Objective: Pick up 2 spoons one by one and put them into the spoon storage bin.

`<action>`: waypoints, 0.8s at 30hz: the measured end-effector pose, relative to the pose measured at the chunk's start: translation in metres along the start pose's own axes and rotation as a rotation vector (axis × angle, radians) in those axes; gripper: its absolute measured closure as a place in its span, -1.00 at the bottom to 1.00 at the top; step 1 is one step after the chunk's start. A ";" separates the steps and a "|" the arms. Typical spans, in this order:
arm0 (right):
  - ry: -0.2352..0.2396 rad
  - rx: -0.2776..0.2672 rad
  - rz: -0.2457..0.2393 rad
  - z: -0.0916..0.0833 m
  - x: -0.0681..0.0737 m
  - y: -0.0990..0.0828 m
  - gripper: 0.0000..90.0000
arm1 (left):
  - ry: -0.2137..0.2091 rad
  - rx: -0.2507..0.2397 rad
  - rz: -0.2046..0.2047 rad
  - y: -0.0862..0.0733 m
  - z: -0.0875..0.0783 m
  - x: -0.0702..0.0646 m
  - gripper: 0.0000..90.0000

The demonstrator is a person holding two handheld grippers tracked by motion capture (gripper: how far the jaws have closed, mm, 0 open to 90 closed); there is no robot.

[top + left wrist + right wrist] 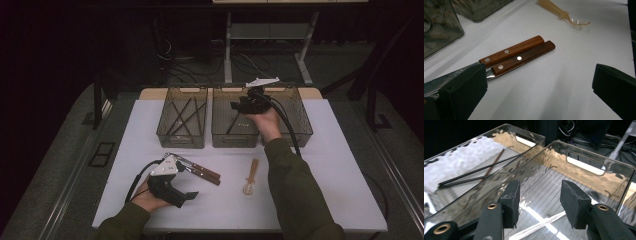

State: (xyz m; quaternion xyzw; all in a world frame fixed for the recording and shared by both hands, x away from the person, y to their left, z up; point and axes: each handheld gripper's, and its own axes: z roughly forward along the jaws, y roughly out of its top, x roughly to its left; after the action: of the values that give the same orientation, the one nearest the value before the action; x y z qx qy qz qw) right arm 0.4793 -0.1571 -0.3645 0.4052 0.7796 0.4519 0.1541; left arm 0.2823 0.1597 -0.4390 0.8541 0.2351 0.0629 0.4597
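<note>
At the near edge of the white table [340,165], the left gripper [537,85] is held low with its jaws wide apart and nothing clamped. The two wooden-handled knives [519,53] are laid side by side just ahead of it. Their blades are run in beside one jaw, and whether that pad is touched cannot be told. Their handles are pointed away towards the pale spoon [250,180], so the long axis is set aslant across the gap. This hand is judged the nearer by far, with bare table left open on the other jaw's side for shifting over. Farther off, three clear bins are ranged along the back edge. The right gripper [539,195] is held released over the middle bin [235,137], above a clear utensil [544,222] on its floor.
</note>
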 end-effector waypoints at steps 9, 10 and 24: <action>0.071 0.008 -0.024 -0.031 0.010 -0.014 0.16 | 0.003 -0.006 -0.011 0.000 0.000 -0.001 -1.00; 0.076 0.012 -0.027 -0.035 0.011 -0.016 0.18 | 0.005 -0.008 -0.011 0.000 0.000 -0.001 -1.00; 0.135 0.059 -0.126 -0.081 0.021 -0.064 0.83 | 0.018 -0.008 -0.009 0.000 -0.001 -0.001 -1.00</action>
State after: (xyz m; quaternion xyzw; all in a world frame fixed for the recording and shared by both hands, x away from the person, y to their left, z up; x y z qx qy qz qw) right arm 0.3854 -0.2044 -0.3709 0.3283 0.8252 0.4444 0.1176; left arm 0.2811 0.1596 -0.4386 0.8506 0.2431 0.0694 0.4611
